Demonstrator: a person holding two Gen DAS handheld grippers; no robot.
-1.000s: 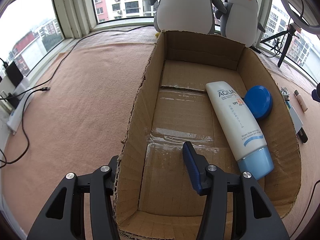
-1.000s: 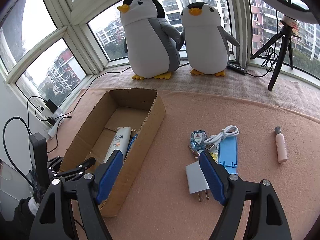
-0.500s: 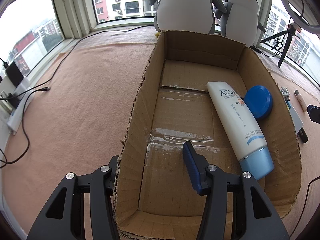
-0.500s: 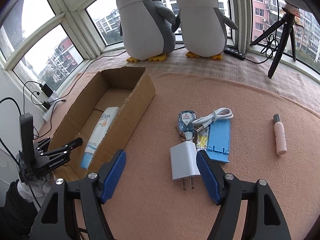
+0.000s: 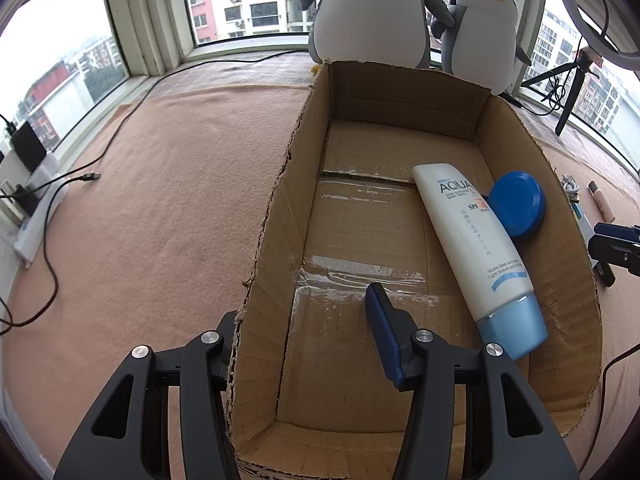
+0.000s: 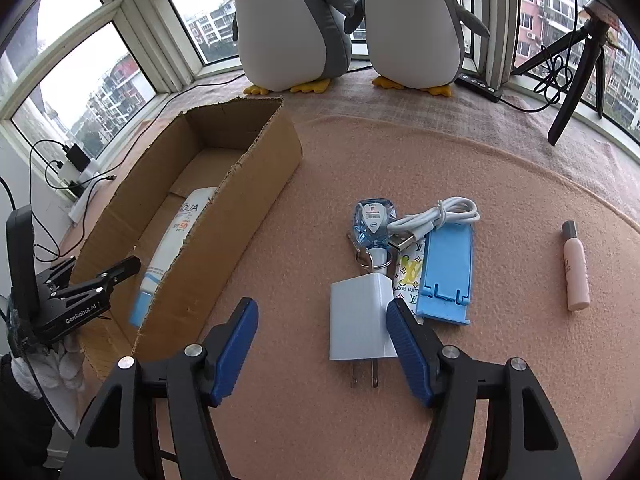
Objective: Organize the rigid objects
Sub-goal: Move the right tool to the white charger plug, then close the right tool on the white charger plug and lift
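A cardboard box [image 5: 532, 168] holds a white sunscreen tube [image 5: 476, 248] with a pale blue cap and a round blue lid [image 5: 516, 204]. My left gripper [image 5: 304, 308] is open and straddles the box's left wall, one finger inside and one outside. On the pink cloth right of the box [image 6: 224, 216] lie a white charger plug [image 6: 360, 316], a blue phone stand [image 6: 448, 272], a coiled white USB cable [image 6: 436, 220], a blue key fob [image 6: 372, 224] and a pink tube [image 6: 576, 268]. My right gripper [image 6: 320, 312] hangs open just above the cloth, its right finger beside the plug.
Two plush penguins [image 6: 296, 20] stand on the sill behind the box. A black tripod [image 6: 576, 64] and a power strip [image 6: 480, 86] sit at the back right. Cables and a charger [image 5: 48, 200] trail along the left window. A gloved hand [image 6: 48, 368] holds the left gripper [image 6: 102, 266].
My right gripper has moved forward and down toward the white charger plug, which now lies by its right finger. The left gripper and the box have stayed put.
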